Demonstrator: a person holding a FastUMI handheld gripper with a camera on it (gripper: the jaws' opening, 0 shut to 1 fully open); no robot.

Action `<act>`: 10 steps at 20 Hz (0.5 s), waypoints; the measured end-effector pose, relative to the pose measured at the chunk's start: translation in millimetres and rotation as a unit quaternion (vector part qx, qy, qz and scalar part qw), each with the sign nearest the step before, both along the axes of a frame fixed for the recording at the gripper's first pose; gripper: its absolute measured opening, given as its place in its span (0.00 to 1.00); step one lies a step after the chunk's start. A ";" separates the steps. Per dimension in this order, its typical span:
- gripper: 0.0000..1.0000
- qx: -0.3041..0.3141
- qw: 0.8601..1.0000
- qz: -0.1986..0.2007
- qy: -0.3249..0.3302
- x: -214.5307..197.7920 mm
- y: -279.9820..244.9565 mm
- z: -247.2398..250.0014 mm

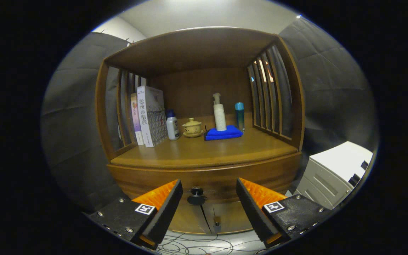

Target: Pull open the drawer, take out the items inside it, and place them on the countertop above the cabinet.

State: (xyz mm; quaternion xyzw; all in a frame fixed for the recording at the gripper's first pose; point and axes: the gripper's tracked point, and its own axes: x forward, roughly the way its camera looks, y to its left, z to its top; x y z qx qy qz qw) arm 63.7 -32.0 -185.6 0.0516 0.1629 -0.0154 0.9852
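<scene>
I have the gripper (209, 198) held level and facing the cabinet head-on, its fingers spread wide with nothing between the pads. The dark round knob (196, 196) sits in the gap between the fingertips, a little nearer the left one, and neither finger touches it. That knob is fixed to the drawer (204, 179), a curved wooden front that lies flush with the cabinet, so I read it as closed; what is in it I cannot see.

Below the knob I see the two lower cabinet doors (204, 219) meeting at a centre seam, and loose cables (193, 246) lie on the pale floor in front of them.

Just above the drawer is the countertop (207, 150), bare along its front. Toward the back of it, from left to right, stand upright books (149, 117), a small white bottle with a dark cap (172, 125), a lidded yellow cup on a saucer (192, 128), a folded blue cloth (223, 134) with a white pump bottle (219, 113) on it, and a slim blue bottle (239, 116) just beside the cloth. Slatted wooden sides close in the shelf space. A white unit (335, 177) stands off to the right of the cabinet.
</scene>
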 end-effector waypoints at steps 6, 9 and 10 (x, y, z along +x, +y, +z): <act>0.95 0.016 1.000 -0.008 0.005 25.8 10.8 -46.6; 0.96 0.006 1.000 -0.007 0.009 42.6 18.2 -68.2; 0.96 0.005 1.000 -0.002 0.010 46.5 22.4 -75.1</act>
